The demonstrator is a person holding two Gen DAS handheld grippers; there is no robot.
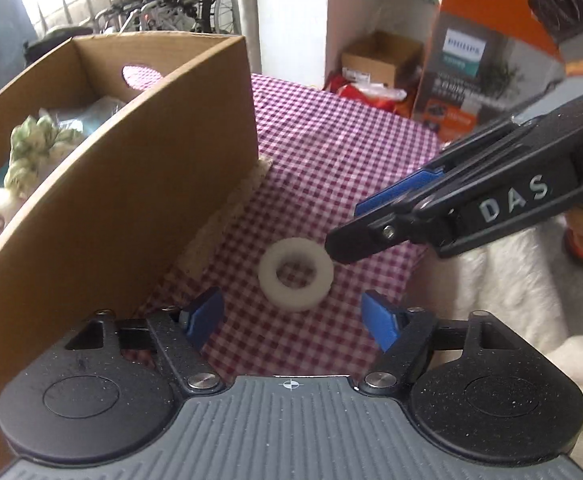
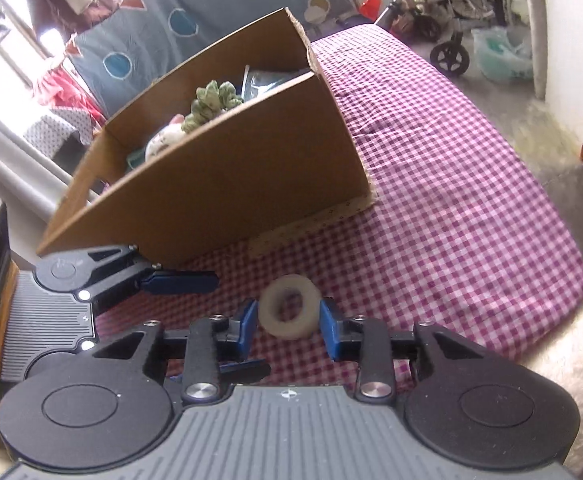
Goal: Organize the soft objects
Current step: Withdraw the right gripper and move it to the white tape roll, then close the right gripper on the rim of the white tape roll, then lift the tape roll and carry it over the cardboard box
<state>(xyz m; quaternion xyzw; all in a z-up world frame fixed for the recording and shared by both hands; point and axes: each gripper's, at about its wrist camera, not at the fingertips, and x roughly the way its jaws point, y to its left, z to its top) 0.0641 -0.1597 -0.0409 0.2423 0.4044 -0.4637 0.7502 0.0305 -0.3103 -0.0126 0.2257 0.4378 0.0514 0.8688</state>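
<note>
A white foam ring [image 1: 295,274] [image 2: 288,316] lies flat on the red-checked cloth [image 1: 331,152]. My left gripper [image 1: 289,300] is open just short of the ring, its blue pads spread wider than the ring. My right gripper [image 2: 288,320] comes in from the right; in its own view the ring shows between its narrow-set blue pads. In the left wrist view the right gripper [image 1: 343,228] only reaches the ring's upper right edge, and the ring looks round and unsqueezed. A blue finger [image 2: 179,282] of the left gripper lies beside the box.
An open cardboard box [image 1: 151,168] [image 2: 231,184] stands left of the ring, holding a green and white plush [image 1: 31,148] [image 2: 211,100] and other soft things. A white fluffy item [image 1: 511,280] lies at the right. An orange appliance carton [image 1: 471,68] stands beyond the table edge.
</note>
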